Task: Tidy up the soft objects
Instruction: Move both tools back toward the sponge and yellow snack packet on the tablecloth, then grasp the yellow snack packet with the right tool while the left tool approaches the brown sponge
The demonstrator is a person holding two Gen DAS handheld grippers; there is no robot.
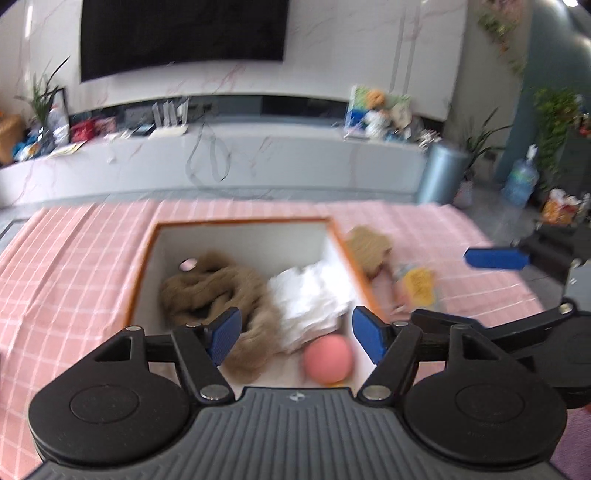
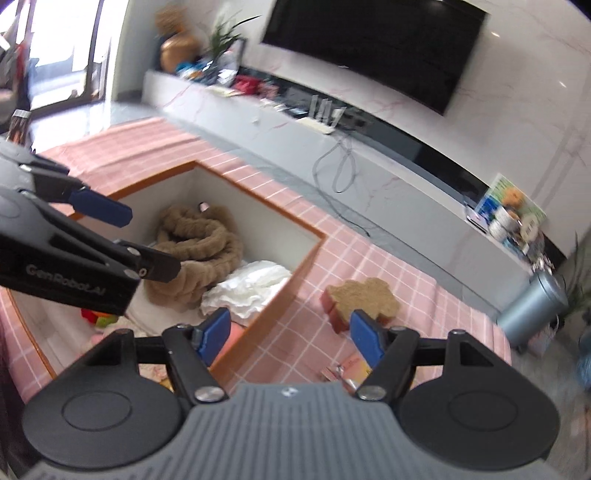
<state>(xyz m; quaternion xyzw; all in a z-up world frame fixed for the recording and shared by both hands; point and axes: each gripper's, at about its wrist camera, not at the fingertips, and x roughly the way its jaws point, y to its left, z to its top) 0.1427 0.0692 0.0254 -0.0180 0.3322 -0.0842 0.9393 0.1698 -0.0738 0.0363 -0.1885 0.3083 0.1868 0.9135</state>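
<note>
An orange-rimmed white box [image 1: 334,236] [image 2: 306,254] sat on the tabletop [image 1: 74,266] [image 2: 369,266], which was covered by a pink checked cloth. Inside the box lay a coiled tan plush scarf [image 1: 207,288] [image 2: 199,251] toward its far left side, and a crumpled white cloth [image 1: 310,295] [image 2: 251,284] touched it on the right. A pink ball [image 1: 327,358] rested on the box floor near the front right corner, just beside the white cloth. From the right wrist view, a red and green item [image 2: 96,317] showed in the nearer part of the box, too blurred to identify.

Outside the box, just beyond its right wall, a tan bear-shaped sponge [image 1: 369,247] [image 2: 365,299] with a pink underside lay on the cloth. Nearer than that, a small yellow and pink packet [image 1: 417,284] [image 2: 354,369] also lay on the cloth, its details blurred.

The left gripper [image 1: 295,332] [image 2: 110,221] hovered above the front of the box with its blue pads spread wide and nothing between them. The right gripper [image 2: 290,336] [image 1: 495,258] was likewise spread wide and empty, held over the right front corner of the box, near the sponge.

Beyond the tabletop stood a long white marbled TV console [image 1: 258,158] [image 2: 369,147] carrying assorted clutter, with a dark television [image 1: 184,33] [image 2: 373,48] on the wall above it. A grey-blue cylindrical bin [image 1: 443,173] [image 2: 532,306] stood on the floor at the console's right end.
</note>
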